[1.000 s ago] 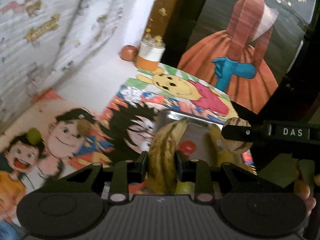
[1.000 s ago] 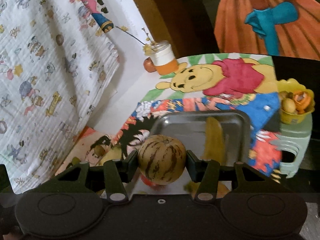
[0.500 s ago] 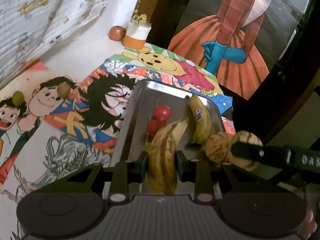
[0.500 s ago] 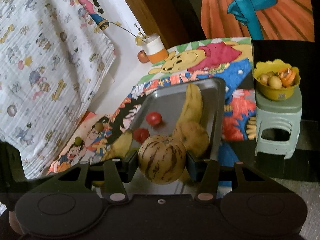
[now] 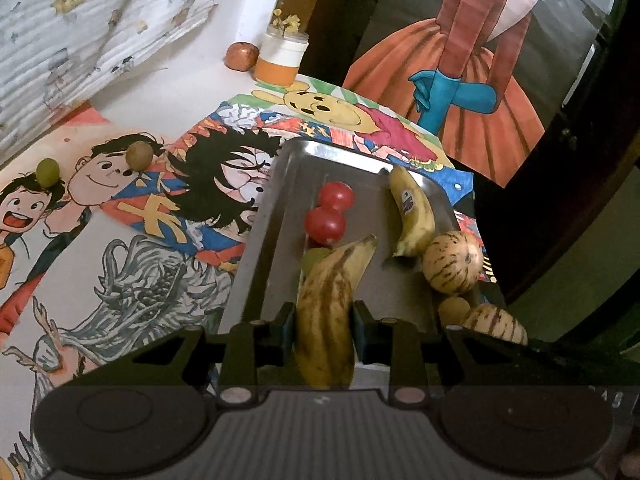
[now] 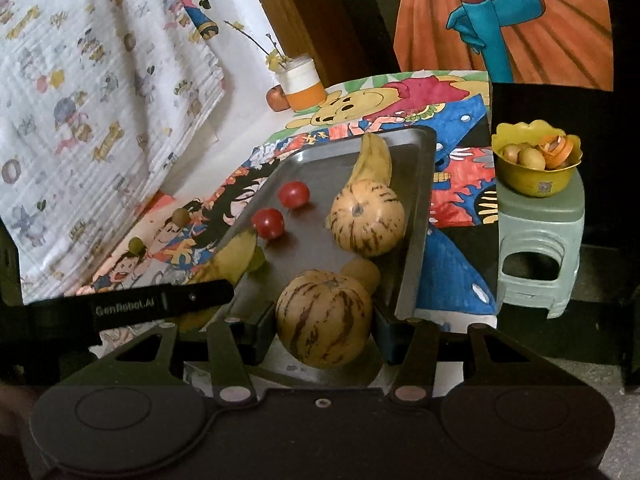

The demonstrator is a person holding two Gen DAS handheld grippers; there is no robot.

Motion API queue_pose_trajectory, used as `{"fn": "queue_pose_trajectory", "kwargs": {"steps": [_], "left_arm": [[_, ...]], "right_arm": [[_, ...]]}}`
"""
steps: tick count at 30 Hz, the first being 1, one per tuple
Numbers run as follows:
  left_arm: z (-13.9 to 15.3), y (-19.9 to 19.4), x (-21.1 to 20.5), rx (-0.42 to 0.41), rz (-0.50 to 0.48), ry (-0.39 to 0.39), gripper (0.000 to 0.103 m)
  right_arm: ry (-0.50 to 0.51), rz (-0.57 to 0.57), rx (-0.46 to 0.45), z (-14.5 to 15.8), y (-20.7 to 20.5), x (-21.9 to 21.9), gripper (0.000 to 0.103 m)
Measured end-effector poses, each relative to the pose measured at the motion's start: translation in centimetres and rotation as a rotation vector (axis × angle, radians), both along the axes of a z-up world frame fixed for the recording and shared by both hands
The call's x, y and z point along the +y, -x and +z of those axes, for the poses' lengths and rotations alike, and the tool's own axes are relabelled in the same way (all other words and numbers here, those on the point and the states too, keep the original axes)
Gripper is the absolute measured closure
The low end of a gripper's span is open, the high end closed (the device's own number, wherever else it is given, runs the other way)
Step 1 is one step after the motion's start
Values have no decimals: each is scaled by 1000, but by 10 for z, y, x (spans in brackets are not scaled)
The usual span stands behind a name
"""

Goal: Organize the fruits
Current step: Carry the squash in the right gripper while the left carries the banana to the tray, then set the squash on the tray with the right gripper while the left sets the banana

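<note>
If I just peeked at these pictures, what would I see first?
First, the spotted yellow banana pinched in the left tool and the round striped tan melon held in the right tool, both above the near end of the shiny metal tray. On that tray lie two red tomatoes, another banana and a second striped melon.

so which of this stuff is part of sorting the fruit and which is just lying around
Job: metal tray, spotted banana, striped melon, tray's banana, second melon, tomatoes, loose grapes.

Lying about: jar, yellow bowl, stool, drawings.
</note>
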State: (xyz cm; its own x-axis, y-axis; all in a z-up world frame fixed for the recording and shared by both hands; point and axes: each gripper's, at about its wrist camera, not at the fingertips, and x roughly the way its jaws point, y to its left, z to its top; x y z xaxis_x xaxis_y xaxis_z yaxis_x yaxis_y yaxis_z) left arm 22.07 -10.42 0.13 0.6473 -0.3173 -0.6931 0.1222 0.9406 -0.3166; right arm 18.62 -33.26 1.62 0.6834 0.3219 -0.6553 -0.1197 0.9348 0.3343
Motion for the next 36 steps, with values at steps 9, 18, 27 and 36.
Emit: {"fn": "queue_pose_trajectory", "kwargs": {"steps": [9, 18, 27, 36], "left_arm": [[-6, -3, -1, 3, -1, 2, 71], [-11, -4, 0, 16, 5, 2, 70], [-10, -4, 0, 28, 3, 19, 70], [-7, -1, 3, 27, 4, 34, 68]], "right_arm": [[75, 11, -37, -7, 5, 14, 50], [118, 14, -65, -10, 7, 20, 50], [106, -6, -72, -11, 10, 19, 50], [102, -19, -78, -10, 16, 19, 49]]}}
